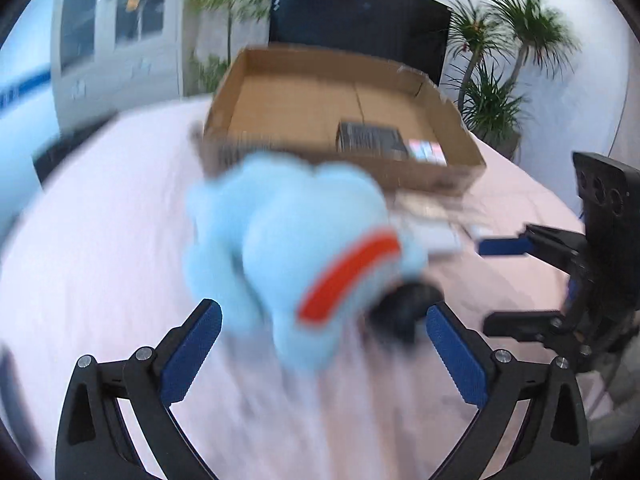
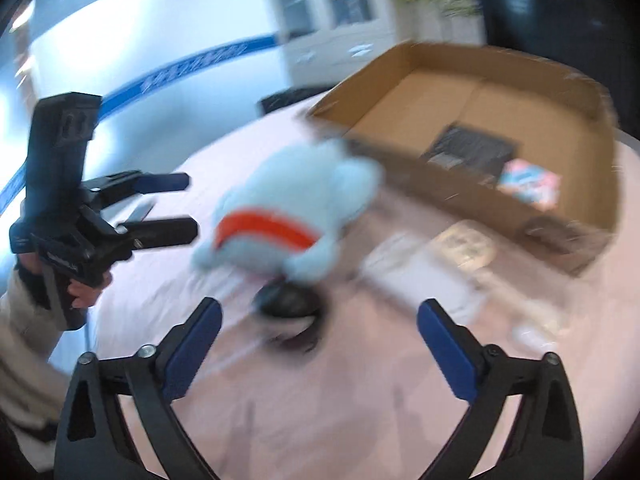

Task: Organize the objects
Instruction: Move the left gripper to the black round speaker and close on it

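Plush (image 1: 292, 248) lies on the worktop (image 1: 100, 240) at 12 o'clock of both wide-open, empty tools, left tool (image 1: 324, 316) and right tool (image 2: 320, 316); blurred approach risks knocking it or the dark thing (image 2: 288, 300) beside it.

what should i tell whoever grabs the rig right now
Left tool: open, holding nothing, pointed at the light blue plush toy.
Right tool: open, holding nothing.
The plush lies on the pink tablecloth, in front of the cardboard box, with a small black object beside it.
Done: a dark flat item and a pink-and-blue packet are already in the box.
Left: the plush, the black object and some blurred flat packets are still on the table.
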Demonstrator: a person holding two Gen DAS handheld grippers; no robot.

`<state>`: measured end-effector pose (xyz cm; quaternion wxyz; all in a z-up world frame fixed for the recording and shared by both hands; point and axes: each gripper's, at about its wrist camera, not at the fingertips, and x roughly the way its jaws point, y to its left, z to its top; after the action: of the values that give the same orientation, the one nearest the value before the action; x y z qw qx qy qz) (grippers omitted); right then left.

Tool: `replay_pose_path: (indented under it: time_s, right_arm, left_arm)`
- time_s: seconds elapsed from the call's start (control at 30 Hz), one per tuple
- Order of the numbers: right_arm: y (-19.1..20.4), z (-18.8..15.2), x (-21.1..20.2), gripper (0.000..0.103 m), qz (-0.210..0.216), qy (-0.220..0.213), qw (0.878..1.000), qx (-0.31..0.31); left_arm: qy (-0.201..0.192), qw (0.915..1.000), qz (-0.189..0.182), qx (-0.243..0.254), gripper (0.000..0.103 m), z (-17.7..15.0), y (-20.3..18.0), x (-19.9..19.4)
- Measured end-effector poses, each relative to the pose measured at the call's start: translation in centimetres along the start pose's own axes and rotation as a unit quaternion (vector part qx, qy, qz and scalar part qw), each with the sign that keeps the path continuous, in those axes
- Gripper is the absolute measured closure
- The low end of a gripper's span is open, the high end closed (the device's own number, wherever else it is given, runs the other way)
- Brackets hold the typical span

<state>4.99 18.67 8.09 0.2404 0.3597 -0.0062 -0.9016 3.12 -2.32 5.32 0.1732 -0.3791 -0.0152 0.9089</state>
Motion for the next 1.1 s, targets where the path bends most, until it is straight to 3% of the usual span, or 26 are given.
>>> replay_pose_path:
  time_s: [0.13,0.2,0.33,0.43,0.57,0.73,0.9,0.93,1.1]
  right_arm:
    - [1.9,-1.0,2.4,0.013,-0.010,0.024,0.998,-0.050]
    - [2.2,-1.3,3.8,0.017,-0.013,0.035,0.998,-0.057]
    - [1.8,-1.4,5.8,0.046,-0.015,0.049,0.996,-0.070]
    - [2.1,-2.0,6.0,0.046,0.012,0.058,0.993,-0.098]
    - [3.9,-3.5,5.0,0.046,0.090,0.078,0.978,-0.172]
    - [4.4,-4.5,4.2,0.045,0.093,0.077,0.976,-0.179]
    - [4.3,-4.7,4.4,0.042,0.089,0.077,0.978,-0.171]
    - [4.4,-4.8,4.5,0.041,0.083,0.079,0.978,-0.173]
    - [4.8,-4.2,5.3,0.041,0.087,0.084,0.977,-0.179]
  left_arm:
    - [0.007,0.9975,-0.040,-0.058,0.000,-2.5,2.1,-0.2]
    - [0.011,0.9971,-0.053,-0.054,0.000,-2.7,1.9,0.0]
    - [0.029,0.9962,-0.071,-0.041,0.008,-2.7,1.4,0.3]
    - [0.048,0.9943,-0.089,-0.034,0.012,-2.6,0.8,0.9]
    - [0.084,0.9857,-0.146,0.001,0.012,-3.2,-1.1,1.5]
    - [0.109,0.9753,-0.191,0.013,0.013,-3.2,-3.1,2.9]
    - [0.156,0.9689,-0.192,0.005,0.023,-2.3,-3.7,5.6]
    - [0.158,0.9677,-0.196,0.009,0.030,-2.2,-3.8,5.7]
    - [0.171,0.9653,-0.194,0.032,0.033,-1.8,-5.0,6.2]
